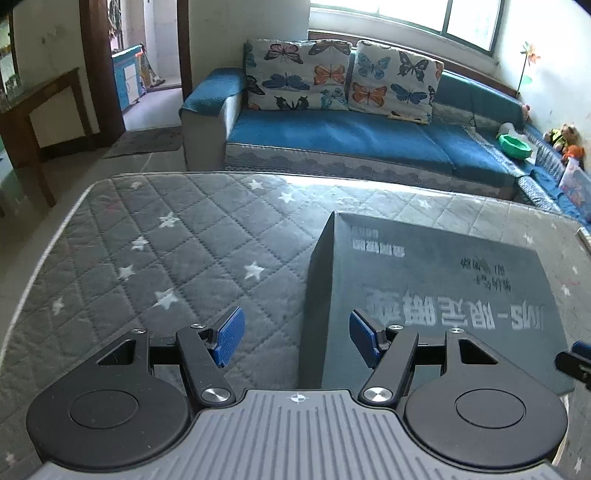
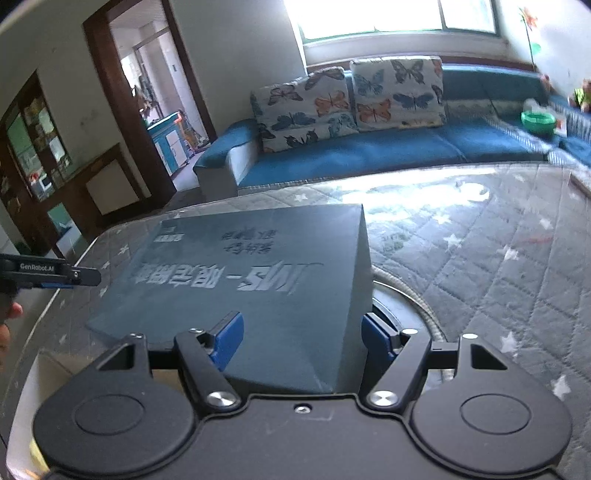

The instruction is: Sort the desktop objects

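Both tools, left tool (image 1: pixel 297 334) and right tool (image 2: pixel 301 339), are spread wide, pinching nothing. Between them the flat grey box (image 2: pixel 251 280) on the quilted worktop (image 1: pixel 166 240) looks stiff and smooth; I would take it by opposite side edges.

We see daylight from the blown-out far window (image 2: pixel 373 16) glaring on the quilted cover (image 2: pixel 436 199); fisheye edges bend, and the right-wrist view looks softly blurred.

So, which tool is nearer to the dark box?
Neither clearly. The right tool straddles the box's right corner; the left tool straddles its left corner.

one dark box (image 1: pixel 424 295), two butterfly cushions (image 1: pixel 295 75), two grippers (image 1: pixel 295 338)
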`<state>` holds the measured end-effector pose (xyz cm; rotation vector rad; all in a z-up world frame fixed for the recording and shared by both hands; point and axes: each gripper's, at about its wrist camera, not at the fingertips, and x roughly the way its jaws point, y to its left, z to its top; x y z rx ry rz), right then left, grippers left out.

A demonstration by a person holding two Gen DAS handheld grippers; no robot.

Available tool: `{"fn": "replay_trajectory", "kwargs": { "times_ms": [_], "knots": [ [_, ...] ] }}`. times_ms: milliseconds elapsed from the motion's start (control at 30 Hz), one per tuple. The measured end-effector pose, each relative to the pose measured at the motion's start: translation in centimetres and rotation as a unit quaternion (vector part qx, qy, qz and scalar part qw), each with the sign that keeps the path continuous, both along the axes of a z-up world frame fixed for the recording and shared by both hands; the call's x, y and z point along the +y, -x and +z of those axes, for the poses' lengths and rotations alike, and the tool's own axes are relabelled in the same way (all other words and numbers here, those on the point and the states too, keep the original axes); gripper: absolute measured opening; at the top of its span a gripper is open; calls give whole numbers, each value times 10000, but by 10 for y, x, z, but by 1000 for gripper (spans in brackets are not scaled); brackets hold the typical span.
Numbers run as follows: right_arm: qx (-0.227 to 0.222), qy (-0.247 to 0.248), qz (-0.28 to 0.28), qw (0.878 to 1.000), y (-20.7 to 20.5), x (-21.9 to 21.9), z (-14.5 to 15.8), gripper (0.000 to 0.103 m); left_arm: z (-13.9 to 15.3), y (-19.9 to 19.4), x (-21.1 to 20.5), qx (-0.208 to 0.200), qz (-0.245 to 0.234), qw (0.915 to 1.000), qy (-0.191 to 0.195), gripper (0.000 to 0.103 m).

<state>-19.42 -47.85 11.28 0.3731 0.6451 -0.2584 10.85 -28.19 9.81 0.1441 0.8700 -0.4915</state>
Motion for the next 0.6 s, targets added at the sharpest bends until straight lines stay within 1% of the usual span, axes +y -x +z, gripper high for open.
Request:
{"fn": "replay_trajectory", "kwargs": {
  "times_ms": [167,200,367,467,600],
  "knots": [
    [-11,-251,-100,9996,-12,-14,-14,68,-10,-11,-8,24,-56,10000,61,67],
    [-13,-301,-120,9995,-15,-17,-16,71,-12,-12,-9,52,-70,9999,86,67],
    [-52,-530,-176,9984,-24,-29,-27,73,-21,-17,-16,279,-139,9993,190,67],
    [-108,-673,-152,9976,-27,-32,-30,74,-24,-19,-18,346,-146,9988,324,67],
    [-170,-789,-136,9966,-30,-34,-34,77,-27,-22,-16,475,-139,9974,528,67]
  ]
}}
